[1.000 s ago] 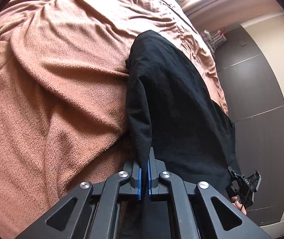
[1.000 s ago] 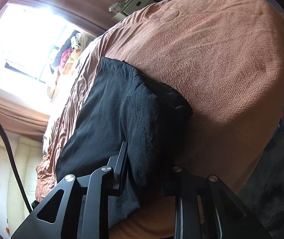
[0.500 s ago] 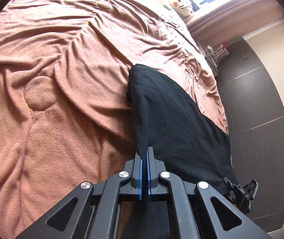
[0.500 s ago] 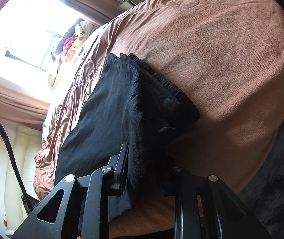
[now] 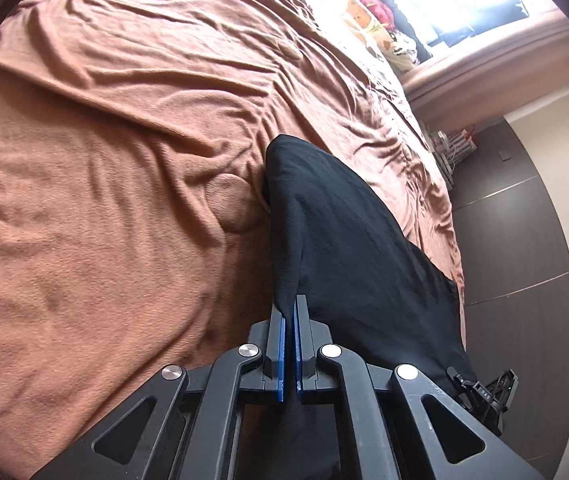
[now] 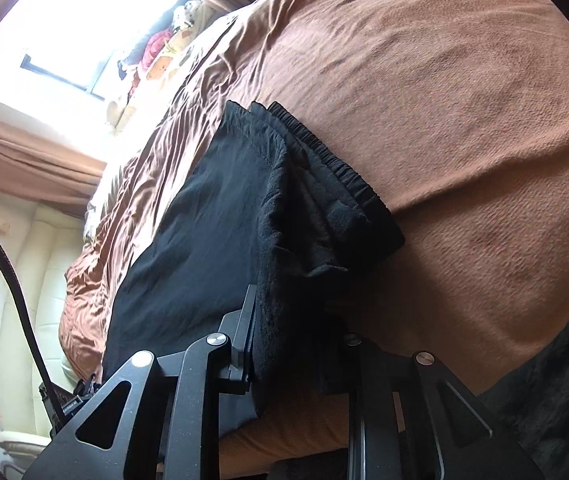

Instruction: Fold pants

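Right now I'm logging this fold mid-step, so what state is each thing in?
Black pants: partly folded, near edge lifted off the bed, far end with the elastic waistband resting on it.
Left gripper: jaws shut on a thin edge of the pants.
Right gripper: jaws clamped on a thick bunch of the pants.
Brown blanket: spread over the bed, wrinkled.

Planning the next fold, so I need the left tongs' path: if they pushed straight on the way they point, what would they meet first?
The black fleece pants they already pinch drape straight ahead of the left tongs, so more of that cloth, probably, then the rust-brown blanket beneath; depth is unclear.
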